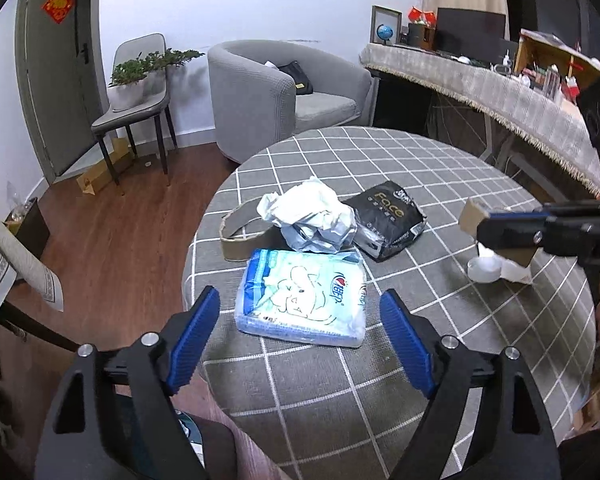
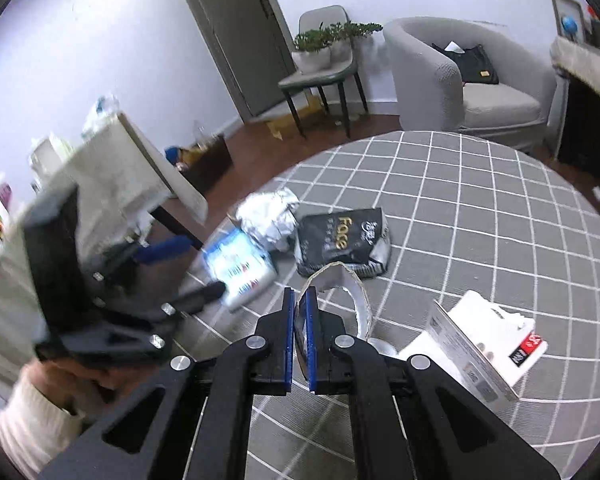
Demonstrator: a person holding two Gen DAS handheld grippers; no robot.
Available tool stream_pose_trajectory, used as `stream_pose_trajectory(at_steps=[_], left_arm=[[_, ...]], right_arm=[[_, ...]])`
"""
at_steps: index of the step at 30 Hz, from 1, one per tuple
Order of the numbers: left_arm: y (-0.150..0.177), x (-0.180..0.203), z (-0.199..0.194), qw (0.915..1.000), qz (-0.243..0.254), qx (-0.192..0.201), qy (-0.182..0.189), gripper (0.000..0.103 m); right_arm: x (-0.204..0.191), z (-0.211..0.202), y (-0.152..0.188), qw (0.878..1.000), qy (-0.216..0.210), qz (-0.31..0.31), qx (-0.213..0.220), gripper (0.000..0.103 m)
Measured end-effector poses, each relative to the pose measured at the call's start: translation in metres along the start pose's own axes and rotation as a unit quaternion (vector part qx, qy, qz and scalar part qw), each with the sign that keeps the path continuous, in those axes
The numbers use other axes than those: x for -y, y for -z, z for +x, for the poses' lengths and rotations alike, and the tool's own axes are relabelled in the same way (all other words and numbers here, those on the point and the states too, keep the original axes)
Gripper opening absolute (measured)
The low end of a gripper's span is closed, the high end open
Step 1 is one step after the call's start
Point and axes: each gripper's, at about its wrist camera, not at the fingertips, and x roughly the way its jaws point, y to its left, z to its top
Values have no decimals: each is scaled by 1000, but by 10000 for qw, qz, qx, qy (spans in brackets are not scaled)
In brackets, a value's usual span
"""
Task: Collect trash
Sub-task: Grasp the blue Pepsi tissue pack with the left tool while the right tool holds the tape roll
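our left tongs (image 1: 300, 312) hang released, blue pads either side of the pale blue plastic tissue pack (image 1: 302, 296) lying on the grey checked round surface (image 1: 420, 168), not touching it. our right tongs (image 2: 299, 308) are clenched on a curled brown cardboard strip (image 2: 354, 286) above the surface. beyond lie crumpled white paper (image 1: 312, 214) and a black "face" packet (image 1: 388, 218).

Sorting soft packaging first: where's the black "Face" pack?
Left-wrist view: the black Face pack lies mid-table, right of the crumpled white paper, behind the blue tissue pack.
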Motion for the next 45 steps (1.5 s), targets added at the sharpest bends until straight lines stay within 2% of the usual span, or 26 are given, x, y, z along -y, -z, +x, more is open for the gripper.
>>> stream_pose_trajectory(at_steps=[7,11,13,18,23,27,29,31,37,45], left_arm=[[2,6,14,9998,104,-135,-43,85],[2,6,17,9998,105,-133,-70,85],[2,4,17,9999,82,-124,-67,85],[-3,4,11,9999,101,-7,-111,85],[0,4,20,9995,224,-133,-175,85],[1,3,25,9997,168,-167,-80,87],[2,4,29,9996,170,-204,-5,80],[4,6,28,9997,207,-161,-13,77],[4,7,20,9998,169,-126,24,74],[5,-12,-5,9995,-301,59,-70,74]], right_arm=[[17,-2,1,9969,-440,613,214,5],[29,-4,1,9887,-938,1093,404,5],[32,-6,3,9861,-1051,1210,444,5],[30,-5,1,9861,-1021,1233,449,5],[27,-2,0,9869,-1024,1165,439,5],[22,3,0,9879,-1031,1092,397,5],[20,5,0,9881,-1024,1081,373,5],[18,5,-2,9885,-1017,1059,363,5],[6,4,-6,9889,-1028,985,426,5],[-14,4,-11,9911,-974,771,472,5]])
